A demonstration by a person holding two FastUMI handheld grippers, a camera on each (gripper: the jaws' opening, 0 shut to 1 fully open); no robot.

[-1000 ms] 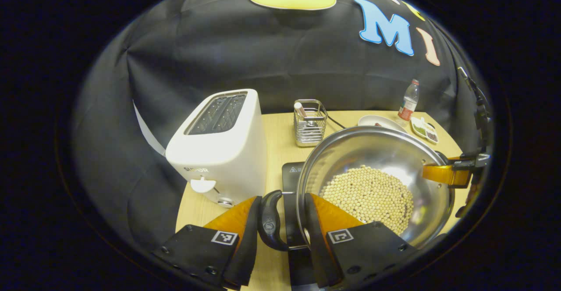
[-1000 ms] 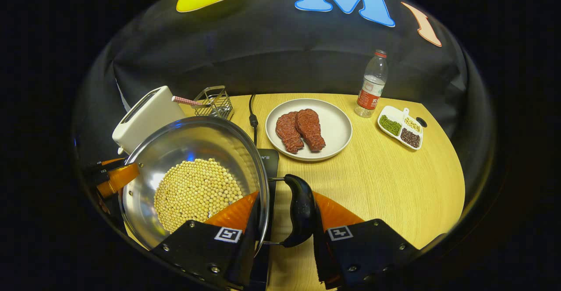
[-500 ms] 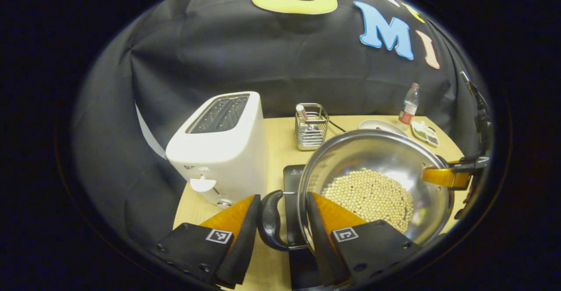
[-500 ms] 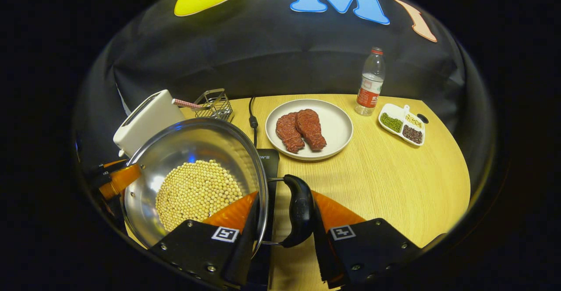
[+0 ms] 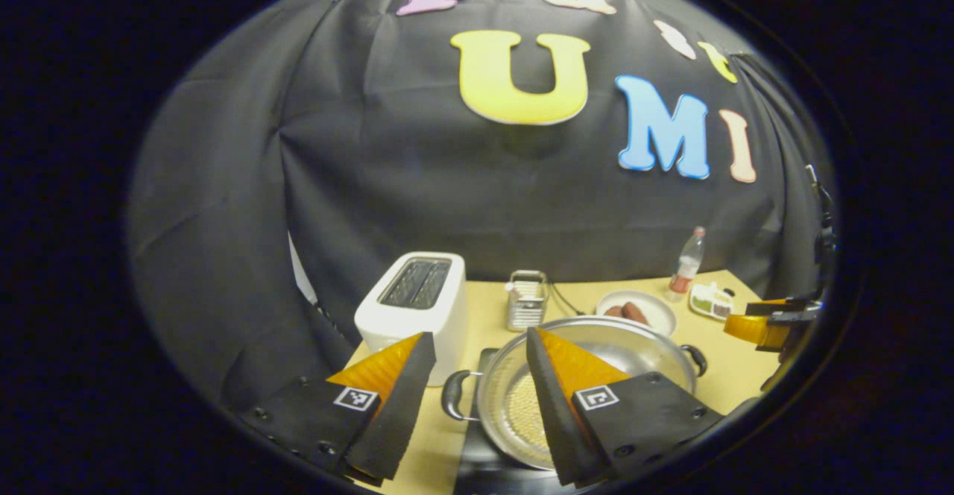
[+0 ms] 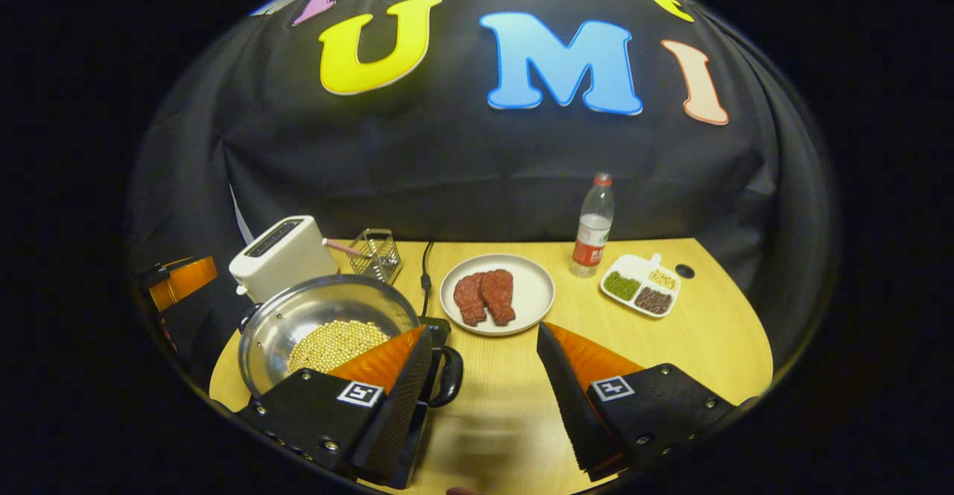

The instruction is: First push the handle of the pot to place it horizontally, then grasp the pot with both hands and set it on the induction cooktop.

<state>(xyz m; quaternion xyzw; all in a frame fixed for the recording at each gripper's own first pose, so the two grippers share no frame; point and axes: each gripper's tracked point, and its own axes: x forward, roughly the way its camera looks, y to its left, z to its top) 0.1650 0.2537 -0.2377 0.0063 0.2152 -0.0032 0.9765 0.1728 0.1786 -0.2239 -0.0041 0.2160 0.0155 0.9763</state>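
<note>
In the left gripper view, the pot (image 5: 589,391) is sitting low in the centre of the frame on the dark induction cooktop (image 5: 484,465), soybeans (image 5: 522,413) lying in its bottom. The left gripper (image 5: 481,353) is hanging released above it, its two fingers spread wide and touching nothing, with the pot's near handle (image 5: 453,396) showing in the gap between them. The toaster (image 5: 414,309) is standing just left of the pot (a wire rack (image 5: 526,300) is sitting behind it).

In the right gripper view, the right gripper (image 6: 484,346) is likewise hanging open over bare table (image 6: 693,338) at the bottom of the frame, its left finger overlapping the pot's other handle (image 6: 450,376). The plate of meat (image 6: 497,294) is resting at centre, with the bottle (image 6: 592,226) and divided dish (image 6: 641,294) sitting to its right.
</note>
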